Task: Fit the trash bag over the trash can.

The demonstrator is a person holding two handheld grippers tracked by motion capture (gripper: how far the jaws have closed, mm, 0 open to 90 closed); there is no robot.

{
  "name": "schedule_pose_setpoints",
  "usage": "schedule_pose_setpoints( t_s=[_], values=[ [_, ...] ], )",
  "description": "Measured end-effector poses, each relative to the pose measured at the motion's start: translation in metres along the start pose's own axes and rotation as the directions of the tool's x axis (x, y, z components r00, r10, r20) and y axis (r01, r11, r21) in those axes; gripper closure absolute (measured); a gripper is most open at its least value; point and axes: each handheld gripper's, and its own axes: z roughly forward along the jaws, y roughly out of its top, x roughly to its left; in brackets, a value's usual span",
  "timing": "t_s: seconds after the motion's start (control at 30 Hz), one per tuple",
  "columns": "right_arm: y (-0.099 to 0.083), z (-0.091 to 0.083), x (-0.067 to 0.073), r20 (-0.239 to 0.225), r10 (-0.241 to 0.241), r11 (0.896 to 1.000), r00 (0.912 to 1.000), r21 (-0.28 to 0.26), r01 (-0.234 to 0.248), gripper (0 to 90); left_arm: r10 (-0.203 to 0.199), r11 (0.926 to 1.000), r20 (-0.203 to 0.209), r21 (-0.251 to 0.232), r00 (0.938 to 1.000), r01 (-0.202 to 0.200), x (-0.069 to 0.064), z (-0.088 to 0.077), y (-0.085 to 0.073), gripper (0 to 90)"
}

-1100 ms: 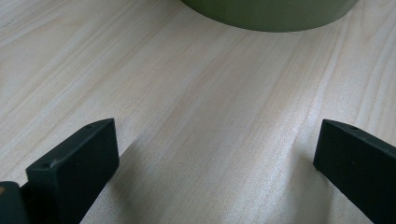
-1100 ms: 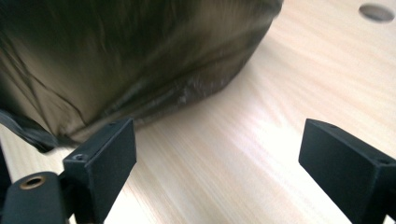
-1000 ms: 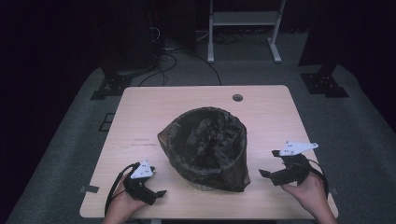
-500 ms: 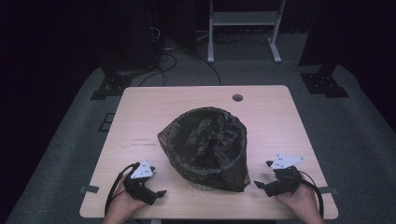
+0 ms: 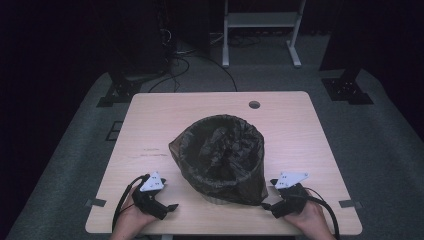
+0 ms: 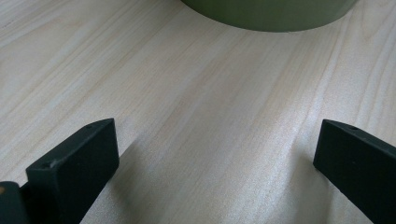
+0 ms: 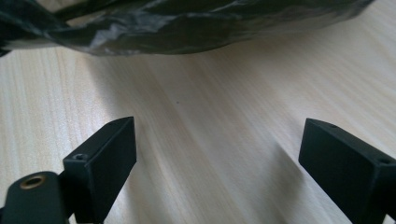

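Observation:
A round bin lined with a dark plastic bag (image 5: 220,157) stands in the middle of the light wooden table (image 5: 300,130). My left gripper (image 5: 167,207) rests near the table's front edge, left of the bin, jaws wide apart with bare wood between them (image 6: 217,163). The bin's green base (image 6: 271,14) is ahead of it. My right gripper (image 5: 267,206) lies at the front right, close to the bag's lower edge, open and holding nothing (image 7: 217,158). Crumpled bag plastic (image 7: 187,23) hangs just beyond its jaws.
A round cable hole (image 5: 254,104) sits near the table's far edge. Grey carpet surrounds the table, with a white frame stand (image 5: 260,30) and cables (image 5: 175,55) on the floor behind. Tape marks (image 5: 95,203) stick to the front corners.
My right gripper has come back toward the front edge and in toward the bin's lower right side. The left gripper has stayed put.

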Motion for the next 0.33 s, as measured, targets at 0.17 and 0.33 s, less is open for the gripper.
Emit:
schedule_pose_setpoints(
  t_s=[0.17,0.33],
  values=[
    [0.0,0.0046,0.0017,-0.013,-0.011,1.0,0.9999,-0.004,0.011,10.1,0.001,1.0,0.0,0.001,1.0,-0.001,0.0,0.0,0.0,0.0],
    [-0.0021,0.0047,0.0018,-0.017,-0.01,1.0,0.9998,-0.022,0.01,10.1,0.001,1.0,0.0,0.001,1.0,-0.001,0.0,0.0,0.0,0.0]
  ],
)
